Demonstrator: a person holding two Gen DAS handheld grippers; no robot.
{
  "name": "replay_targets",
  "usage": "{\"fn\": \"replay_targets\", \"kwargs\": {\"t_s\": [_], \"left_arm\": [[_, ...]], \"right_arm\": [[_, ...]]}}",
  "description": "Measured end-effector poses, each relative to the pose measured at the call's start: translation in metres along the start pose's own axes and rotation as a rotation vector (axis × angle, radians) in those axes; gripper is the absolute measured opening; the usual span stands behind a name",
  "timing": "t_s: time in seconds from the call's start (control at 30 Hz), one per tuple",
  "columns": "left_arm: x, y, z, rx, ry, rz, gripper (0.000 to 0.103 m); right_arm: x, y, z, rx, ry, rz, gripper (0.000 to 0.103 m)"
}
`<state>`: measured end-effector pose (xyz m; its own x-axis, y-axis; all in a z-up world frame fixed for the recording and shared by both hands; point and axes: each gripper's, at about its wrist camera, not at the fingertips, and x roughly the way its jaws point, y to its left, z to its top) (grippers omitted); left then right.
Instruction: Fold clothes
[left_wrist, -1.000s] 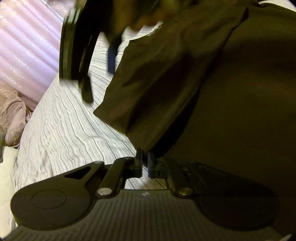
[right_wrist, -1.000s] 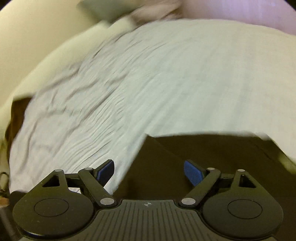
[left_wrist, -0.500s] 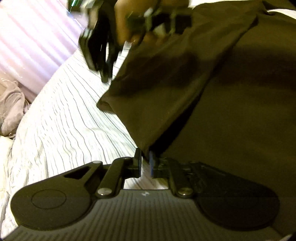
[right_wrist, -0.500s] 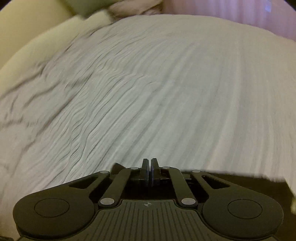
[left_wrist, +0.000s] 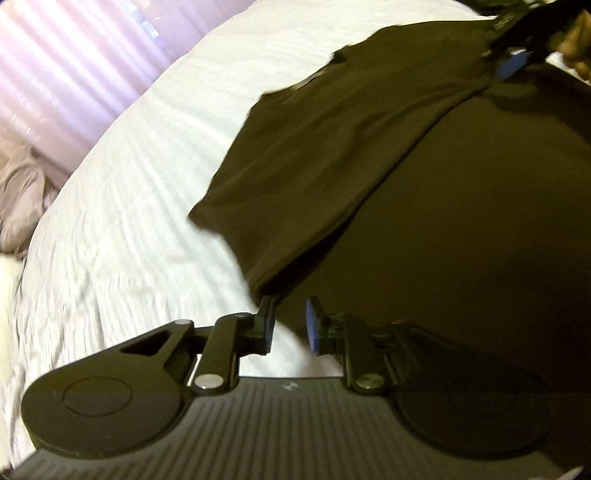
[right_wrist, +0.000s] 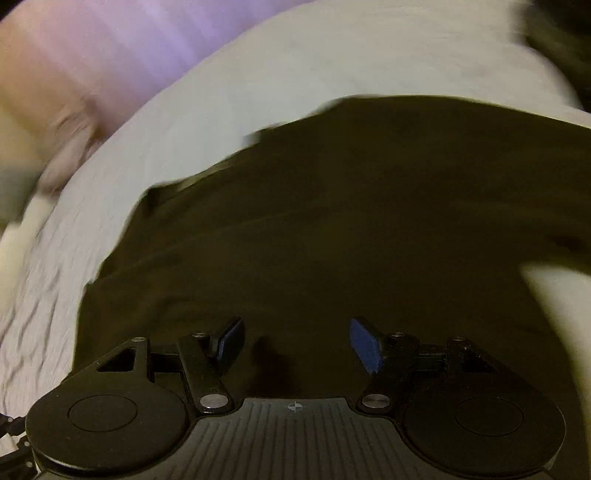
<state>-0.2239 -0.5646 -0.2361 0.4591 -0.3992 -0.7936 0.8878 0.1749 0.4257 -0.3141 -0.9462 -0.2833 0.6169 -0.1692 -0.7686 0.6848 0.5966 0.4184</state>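
While the dark garment (left_wrist: 369, 155) lies spread over the white ribbed bedcover (left_wrist: 122, 206), it fills the centre and right of the left wrist frame, with one folded panel laid over the rest of the cloth and its corner ending just above the left gripper (left_wrist: 288, 325). That gripper sits at the lower middle of the frame with its jaws parted by a narrow gap, and nothing is between them; the fold's corner hangs just beyond the tips, and I cannot tell whether it touches the left finger.

At the upper right corner of the same frame the right gripper (left_wrist: 517, 62) shows as a dark shape with a blue pad over the far edge of the garment, blurred, with part of a hand (left_wrist: 576, 55) beside it.

From the right wrist view the garment (right_wrist: 351, 221) covers the middle and lower frame, and the right gripper (right_wrist: 295, 343) stands wide apart at the bottom centre with only dark cloth beneath and between the blue pads, gripping nothing.

Beyond the bedcover, pale pink-lilac curtains (left_wrist: 66, 74) fill the upper left, and a crumpled pinkish cloth (left_wrist: 18, 206) lies at the left edge.
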Motion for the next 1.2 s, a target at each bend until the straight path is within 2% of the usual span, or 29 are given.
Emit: {"fn": "replay_targets", "kwargs": {"t_s": [0.1,0.23,0.3,0.37,0.53,0.67,0.83,0.87,0.93,1.07,1.13,1.2], "left_arm": [[-0.006,-0.027,0.028,0.055,-0.021,-0.024,0.018],[-0.013,-0.063,0.066,0.128,-0.049,-0.057,0.020],[-0.017,-0.081,0.085,0.165,-0.063,-0.073,0.026],[-0.021,-0.099,0.104,0.202,-0.077,-0.089,0.027],[-0.020,-0.139,0.144,0.282,-0.112,-0.132,0.028],[-0.018,-0.156,0.158,0.325,-0.127,-0.150,0.032],[-0.014,-0.160,0.162,0.348,-0.121,-0.148,0.032],[-0.014,-0.160,0.164,0.345,-0.121,-0.143,0.032],[-0.018,-0.154,0.160,0.324,-0.122,-0.130,0.032],[-0.029,-0.138,0.151,0.277,-0.124,-0.108,0.032],[-0.034,-0.129,0.142,0.255,-0.121,-0.095,0.032],[-0.039,-0.120,0.131,0.236,-0.120,-0.086,0.032]], "right_arm": [[-0.058,-0.066,-0.005,0.145,-0.065,-0.056,0.067],[-0.129,-0.154,-0.010,0.359,-0.218,-0.187,0.067],[-0.158,-0.201,-0.013,0.481,-0.300,-0.247,0.067],[-0.180,-0.245,-0.018,0.579,-0.362,-0.298,0.067],[-0.198,-0.323,-0.024,0.762,-0.454,-0.337,0.067],[-0.207,-0.366,-0.021,0.848,-0.535,-0.284,0.067],[-0.210,-0.382,-0.018,0.929,-0.600,-0.218,0.065],[-0.213,-0.377,-0.015,0.923,-0.602,-0.223,0.042],[-0.218,-0.368,-0.010,0.911,-0.607,-0.232,0.011],[-0.230,-0.340,0.007,0.839,-0.599,-0.271,0.008],[-0.233,-0.313,0.026,0.747,-0.576,-0.278,0.008],[-0.236,-0.273,0.052,0.588,-0.562,-0.245,0.008]]}}
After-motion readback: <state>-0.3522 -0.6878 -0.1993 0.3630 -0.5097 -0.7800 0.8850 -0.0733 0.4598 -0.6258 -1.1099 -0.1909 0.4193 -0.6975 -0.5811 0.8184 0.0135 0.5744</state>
